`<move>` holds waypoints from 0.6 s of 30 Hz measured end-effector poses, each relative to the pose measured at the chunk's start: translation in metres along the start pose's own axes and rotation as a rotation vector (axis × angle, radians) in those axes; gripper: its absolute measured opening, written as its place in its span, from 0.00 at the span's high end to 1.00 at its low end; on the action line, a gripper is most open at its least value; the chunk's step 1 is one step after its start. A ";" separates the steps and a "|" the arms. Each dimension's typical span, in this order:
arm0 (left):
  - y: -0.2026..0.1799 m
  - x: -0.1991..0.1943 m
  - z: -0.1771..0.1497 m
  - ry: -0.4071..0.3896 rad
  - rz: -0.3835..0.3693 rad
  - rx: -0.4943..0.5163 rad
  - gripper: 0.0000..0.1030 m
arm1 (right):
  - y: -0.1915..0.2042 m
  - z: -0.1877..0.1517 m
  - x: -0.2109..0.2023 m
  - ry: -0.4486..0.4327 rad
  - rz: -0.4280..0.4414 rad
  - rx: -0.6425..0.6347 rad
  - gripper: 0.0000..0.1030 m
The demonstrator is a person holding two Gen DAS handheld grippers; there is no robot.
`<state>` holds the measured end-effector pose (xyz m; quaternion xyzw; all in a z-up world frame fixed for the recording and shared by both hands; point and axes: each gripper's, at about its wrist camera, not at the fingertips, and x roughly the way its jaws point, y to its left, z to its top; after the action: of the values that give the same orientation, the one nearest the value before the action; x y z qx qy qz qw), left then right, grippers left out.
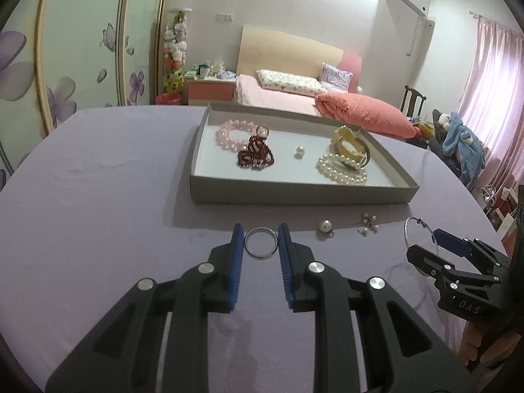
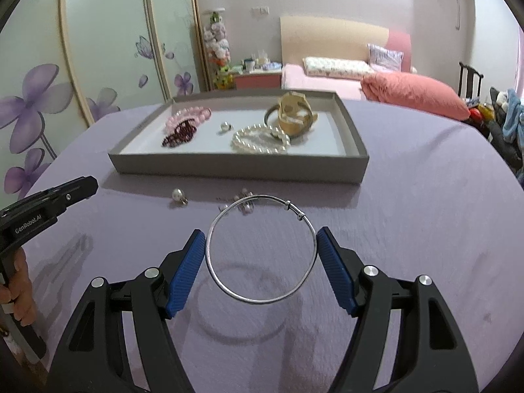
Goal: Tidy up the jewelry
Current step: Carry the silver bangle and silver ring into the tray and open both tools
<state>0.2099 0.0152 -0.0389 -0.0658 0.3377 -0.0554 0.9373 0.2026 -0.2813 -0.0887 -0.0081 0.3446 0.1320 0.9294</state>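
Loose pearl earrings point(image 1: 325, 227) are lying before the grey cardboard tray point(image 1: 294, 193) on the purple worktop point(image 1: 98, 196). A thin silver wire bangle point(image 2: 262, 249) is being held lifted in the right claw point(image 2: 261, 240); a small steel ring point(image 1: 261, 242) is being bracketed, untouched, by the narrowly parted left claw point(image 1: 261, 239).

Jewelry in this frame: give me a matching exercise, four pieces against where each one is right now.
Pieces:
1. silver ring
2. thin silver bangle
3. white pearl necklace
4. single pearl earring

Places:
A. lying inside the grey tray
B. held off the table between the right gripper fingers
C. between the left gripper fingers, which are nearly touching it
D. loose on the purple tablecloth, in front of the tray

Pairs: 1-C, 2-B, 3-A, 4-D
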 end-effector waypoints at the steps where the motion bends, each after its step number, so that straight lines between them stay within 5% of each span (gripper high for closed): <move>1: 0.000 -0.001 0.000 -0.007 0.000 0.002 0.79 | 0.002 0.001 -0.002 -0.017 0.000 -0.005 0.32; 18: -0.010 -0.029 0.011 -0.180 0.038 0.041 0.79 | 0.011 0.023 -0.038 -0.257 0.009 -0.039 0.32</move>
<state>0.1940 0.0106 -0.0109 -0.0446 0.2520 -0.0385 0.9659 0.1867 -0.2774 -0.0465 -0.0075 0.2202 0.1427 0.9649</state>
